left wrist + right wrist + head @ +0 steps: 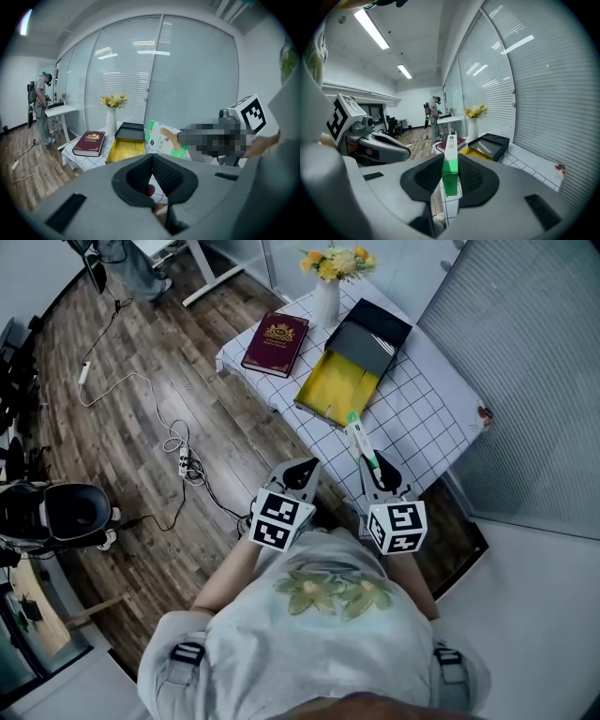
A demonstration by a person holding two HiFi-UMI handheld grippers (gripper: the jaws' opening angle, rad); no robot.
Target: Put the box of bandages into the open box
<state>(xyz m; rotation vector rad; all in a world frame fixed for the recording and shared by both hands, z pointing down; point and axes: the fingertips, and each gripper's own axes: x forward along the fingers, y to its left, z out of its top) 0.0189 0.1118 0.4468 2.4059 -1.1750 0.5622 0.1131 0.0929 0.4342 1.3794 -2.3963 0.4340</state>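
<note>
Clamping right tool (449,163) edgewise on box of bandages (451,144) | near open box (339,382) | left tool (152,163) jaws together

On table (424,414): book (276,343) left of open box (339,388), vase (325,304) behind; box of bandages (360,442) before it.
</note>
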